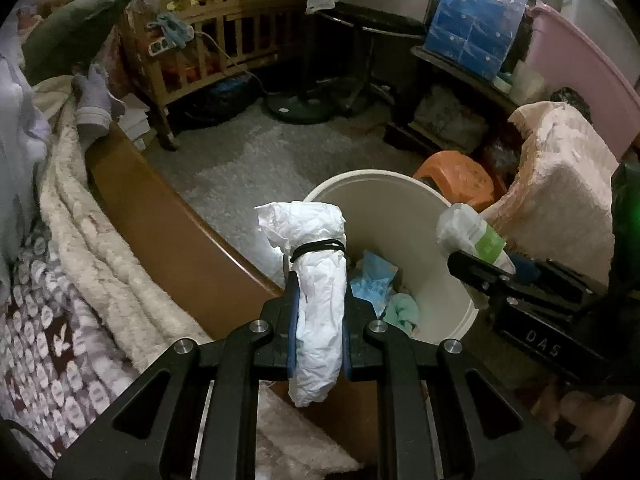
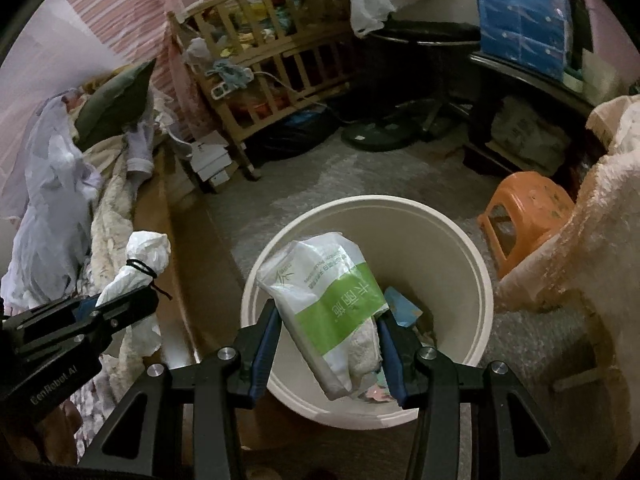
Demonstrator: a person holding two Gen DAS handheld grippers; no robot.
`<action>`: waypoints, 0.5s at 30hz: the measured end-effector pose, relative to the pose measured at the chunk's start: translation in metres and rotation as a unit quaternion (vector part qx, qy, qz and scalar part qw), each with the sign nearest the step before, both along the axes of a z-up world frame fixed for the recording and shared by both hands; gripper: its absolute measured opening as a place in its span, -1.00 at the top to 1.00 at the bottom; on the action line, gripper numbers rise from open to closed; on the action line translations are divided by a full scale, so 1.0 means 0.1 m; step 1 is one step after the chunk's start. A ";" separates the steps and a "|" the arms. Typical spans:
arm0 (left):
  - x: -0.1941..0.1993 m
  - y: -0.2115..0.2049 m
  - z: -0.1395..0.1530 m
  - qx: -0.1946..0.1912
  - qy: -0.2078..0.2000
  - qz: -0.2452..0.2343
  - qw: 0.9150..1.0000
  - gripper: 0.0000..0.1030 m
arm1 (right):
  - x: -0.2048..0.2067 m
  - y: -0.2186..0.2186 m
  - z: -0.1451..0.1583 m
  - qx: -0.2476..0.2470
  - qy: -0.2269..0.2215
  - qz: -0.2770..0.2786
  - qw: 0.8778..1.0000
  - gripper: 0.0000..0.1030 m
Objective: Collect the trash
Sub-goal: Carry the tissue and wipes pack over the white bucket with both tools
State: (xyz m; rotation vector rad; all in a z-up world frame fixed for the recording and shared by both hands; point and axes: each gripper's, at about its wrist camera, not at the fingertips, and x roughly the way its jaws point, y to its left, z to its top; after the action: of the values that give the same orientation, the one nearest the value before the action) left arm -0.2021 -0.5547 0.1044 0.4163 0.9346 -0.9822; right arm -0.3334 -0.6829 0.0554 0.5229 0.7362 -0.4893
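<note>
A: State of the left gripper [image 1: 318, 300]?
B: Its fingers clamp a white paper roll [image 1: 318, 280] bound with a black band, at the bin's [image 1: 400, 208] nine o'clock rim.
A: And the right gripper [image 2: 328, 344]?
B: Fingers grip a green-and-white tissue pack [image 2: 332, 300] above the bin's opening, over the scraps inside.

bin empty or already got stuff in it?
Partly filled: blue and teal scraps lie at the bottom of the white bin.
</note>
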 end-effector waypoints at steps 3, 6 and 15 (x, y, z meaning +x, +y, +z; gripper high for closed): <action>0.00 -0.04 -0.03 0.003 0.002 -0.002 1.000 0.73 | -0.02 -0.05 -0.03 0.004 0.002 -0.006 1.000 0.13; 0.01 -0.09 -0.06 0.005 0.005 -0.004 1.000 0.73 | -0.03 -0.09 -0.06 0.008 0.004 -0.009 1.000 0.13; 0.00 -0.19 -0.17 0.013 0.009 -0.011 1.000 0.73 | -0.03 -0.19 -0.15 0.015 0.008 -0.017 1.000 0.13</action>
State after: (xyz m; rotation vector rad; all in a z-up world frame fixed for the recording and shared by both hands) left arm -0.2018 -0.5737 0.0877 0.4397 0.9616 -0.9959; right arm -0.3368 -0.7014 0.0408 0.5617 0.7525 -0.5153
